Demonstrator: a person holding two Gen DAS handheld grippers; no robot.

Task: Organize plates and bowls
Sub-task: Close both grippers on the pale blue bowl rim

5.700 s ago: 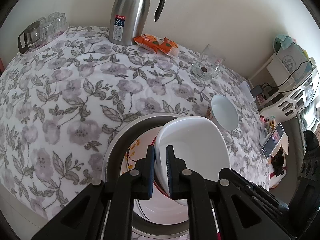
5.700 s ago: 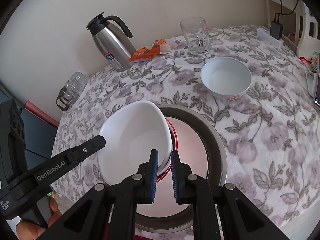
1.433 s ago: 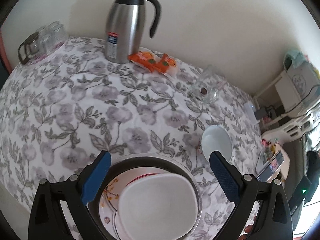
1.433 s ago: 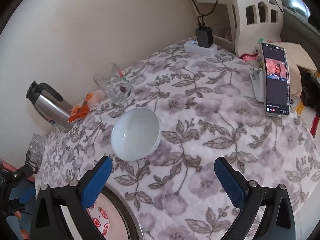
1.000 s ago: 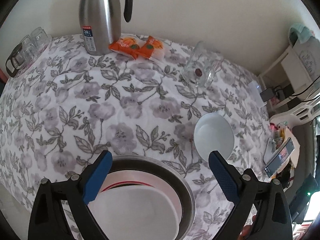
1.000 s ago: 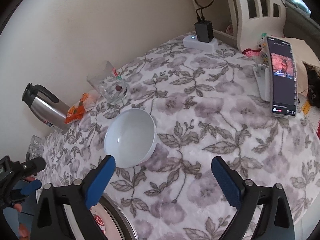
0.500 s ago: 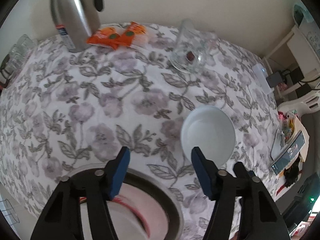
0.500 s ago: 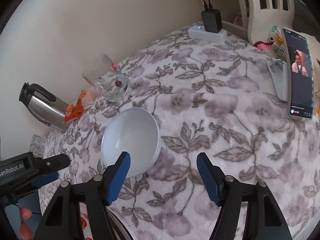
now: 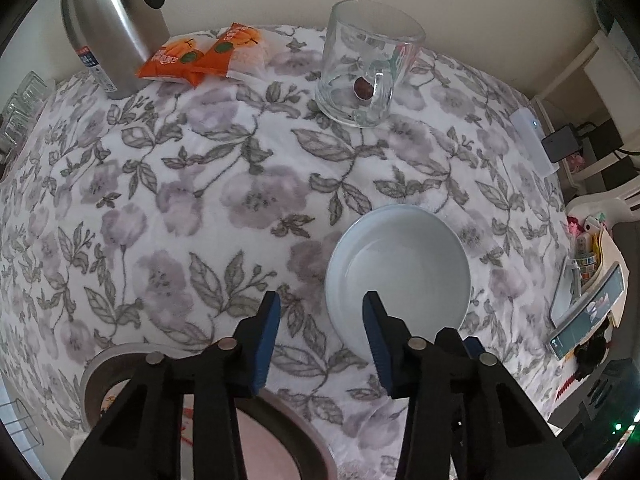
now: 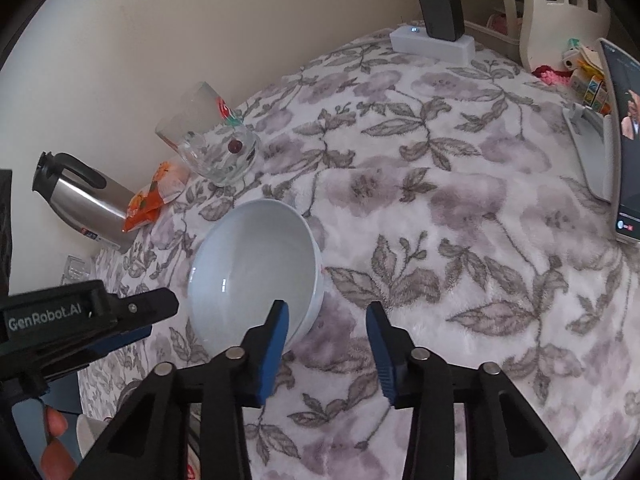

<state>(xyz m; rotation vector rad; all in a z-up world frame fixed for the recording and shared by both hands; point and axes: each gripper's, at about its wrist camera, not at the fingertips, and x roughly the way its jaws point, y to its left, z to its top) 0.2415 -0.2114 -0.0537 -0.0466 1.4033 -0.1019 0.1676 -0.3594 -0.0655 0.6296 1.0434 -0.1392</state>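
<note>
A round white bowl [image 9: 398,276] stands upright on the flowered tablecloth. My left gripper [image 9: 321,308] hangs just above its near-left rim, one finger over the inside and the other outside; the jaws are closing and the pads do not touch the rim. My right gripper [image 10: 326,316] straddles the opposite rim of the same bowl [image 10: 256,268] in the same way, jaws closing with a gap on both sides. In the right wrist view the left gripper [image 10: 162,316] reaches in from the left. A metal basin [image 9: 96,372] holding plates sits at the lower left.
At the back stand a steel thermos [image 9: 112,28], orange snack packets [image 9: 204,54] and a glass mug [image 9: 368,68]. A phone on a stand [image 10: 624,140] and a power strip with a charger [image 10: 432,44] lie to the right. A person's fingers [image 10: 52,440] show at the lower left.
Both grippers have come down onto the white bowl and their jaws have narrowed from wide apart. The left one moved right, away from the basin.
</note>
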